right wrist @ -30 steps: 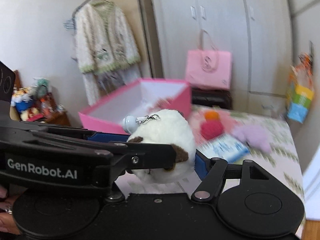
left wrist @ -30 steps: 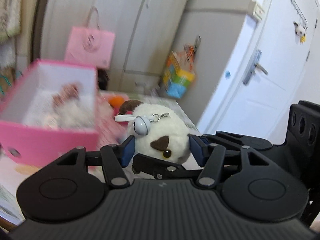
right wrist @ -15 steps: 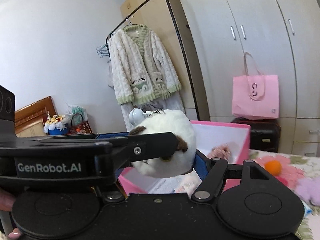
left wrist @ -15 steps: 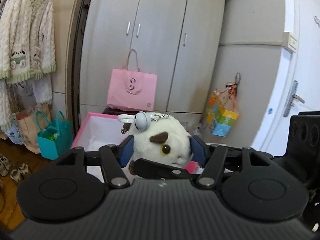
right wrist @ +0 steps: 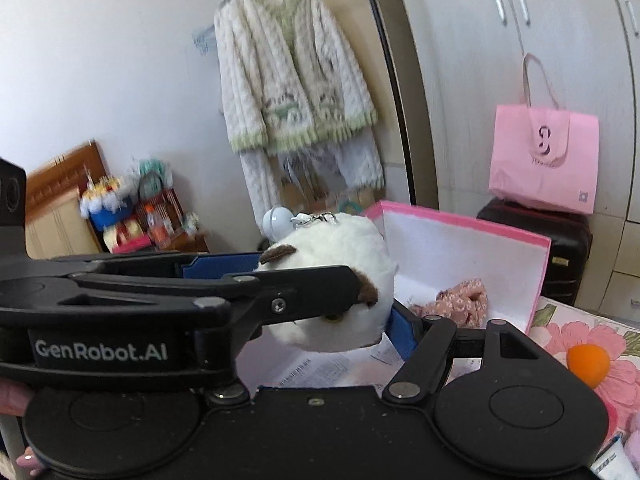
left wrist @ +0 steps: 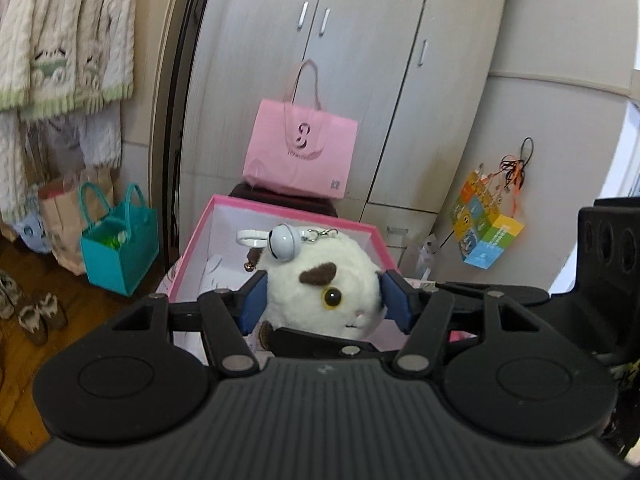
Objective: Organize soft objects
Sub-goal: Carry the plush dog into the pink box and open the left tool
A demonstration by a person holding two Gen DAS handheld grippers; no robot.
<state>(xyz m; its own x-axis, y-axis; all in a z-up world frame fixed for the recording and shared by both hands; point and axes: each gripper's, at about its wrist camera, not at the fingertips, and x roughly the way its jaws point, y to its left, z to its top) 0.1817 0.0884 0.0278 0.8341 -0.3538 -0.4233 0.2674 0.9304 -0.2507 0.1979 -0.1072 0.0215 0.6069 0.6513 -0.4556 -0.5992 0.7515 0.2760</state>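
Observation:
A white plush toy (left wrist: 322, 288) with brown patches, a yellow eye and a white bell on a clip sits between the blue pads of both grippers. My left gripper (left wrist: 322, 300) is shut on its sides. My right gripper (right wrist: 340, 300) is shut on the plush (right wrist: 340, 280) too, crossing the left gripper's fingers (right wrist: 224, 266). We hold it in the air at the near side of an open pink box (left wrist: 224, 216) with a white inside. In the right wrist view the box (right wrist: 536, 280) holds a pink floral fabric piece (right wrist: 460, 300).
A pink tote bag (left wrist: 300, 152) sits on a dark case behind the box. A teal bag (left wrist: 120, 252) stands on the wood floor at left. An orange ball (right wrist: 588, 364) lies on the floral sheet at right. A cream cardigan (right wrist: 292, 72) hangs on a rack.
Both grippers have carried the plush up and toward the pink box. The views swung from the bed surface to the wardrobe and box. Both grips on the plush are unchanged.

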